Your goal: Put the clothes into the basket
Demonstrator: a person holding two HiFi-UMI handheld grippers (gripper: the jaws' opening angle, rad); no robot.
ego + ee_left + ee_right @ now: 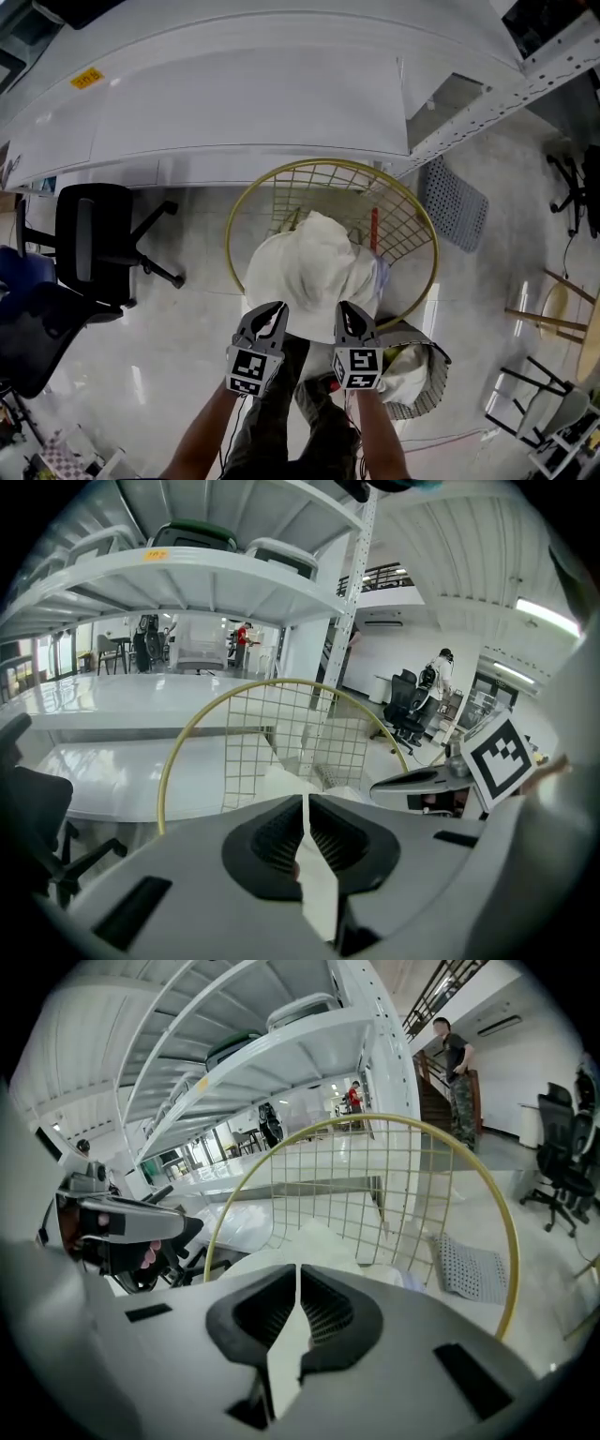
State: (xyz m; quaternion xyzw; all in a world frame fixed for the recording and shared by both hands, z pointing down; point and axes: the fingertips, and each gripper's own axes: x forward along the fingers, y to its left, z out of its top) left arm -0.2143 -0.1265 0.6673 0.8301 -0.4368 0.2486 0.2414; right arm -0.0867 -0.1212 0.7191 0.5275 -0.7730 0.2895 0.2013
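A round wire basket with a yellow rim (328, 161) stands on the floor in front of me. A white garment (314, 267) bulges up over the basket's near side. My left gripper (274, 311) and right gripper (347, 311) are side by side at the garment's near edge, each shut on a fold of it. In the left gripper view the white cloth (319, 883) is pinched between the jaws, with the basket (187, 738) ahead. The right gripper view shows the same pinch on the cloth (286, 1354) before the basket rim (506, 1241).
A black office chair (98, 244) stands to the left, a long white shelf unit (244, 103) behind the basket. More clothes, white and grey-striped (412, 370), lie on the floor at my right. A perforated grey mat (455, 202) and stools (553, 314) are further right.
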